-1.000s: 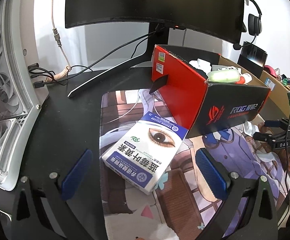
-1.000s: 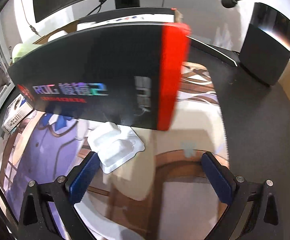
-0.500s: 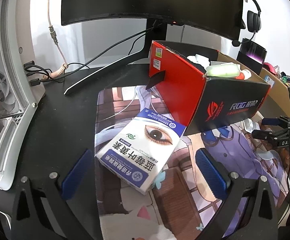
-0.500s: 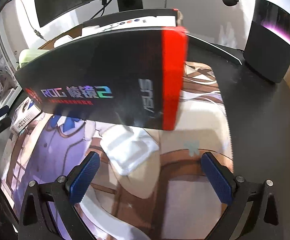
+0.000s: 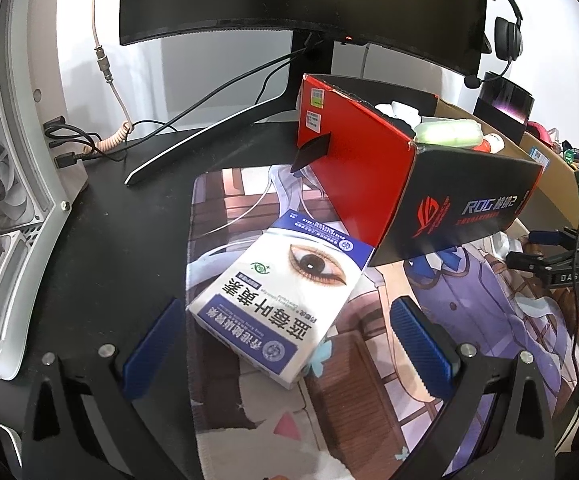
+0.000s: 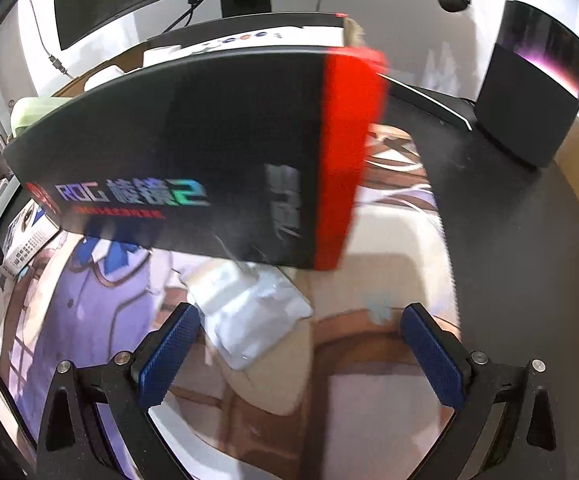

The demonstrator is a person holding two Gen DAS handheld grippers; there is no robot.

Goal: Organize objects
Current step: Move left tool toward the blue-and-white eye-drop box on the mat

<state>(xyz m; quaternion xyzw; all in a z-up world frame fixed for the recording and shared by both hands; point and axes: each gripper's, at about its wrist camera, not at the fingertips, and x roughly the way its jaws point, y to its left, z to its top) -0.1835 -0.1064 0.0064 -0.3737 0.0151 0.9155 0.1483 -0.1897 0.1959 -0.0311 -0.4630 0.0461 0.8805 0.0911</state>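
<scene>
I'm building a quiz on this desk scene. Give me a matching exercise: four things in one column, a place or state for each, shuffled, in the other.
Things:
1. white and blue eye-print carton
2. red and black open-topped ROG box
3. crumpled white plastic tray
4. black headset

Places or states:
A. hanging beside the monitor
B. holding a pale green case
C. lying flat ahead of the open left tool
D. in front of the open right tool

Pairs: 1-C, 2-B, 3-D, 4-A

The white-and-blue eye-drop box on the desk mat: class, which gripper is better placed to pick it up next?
Probably the left gripper: its open jaws already straddle the eye-drop box. The right gripper faces a white plastic tray instead.
</scene>
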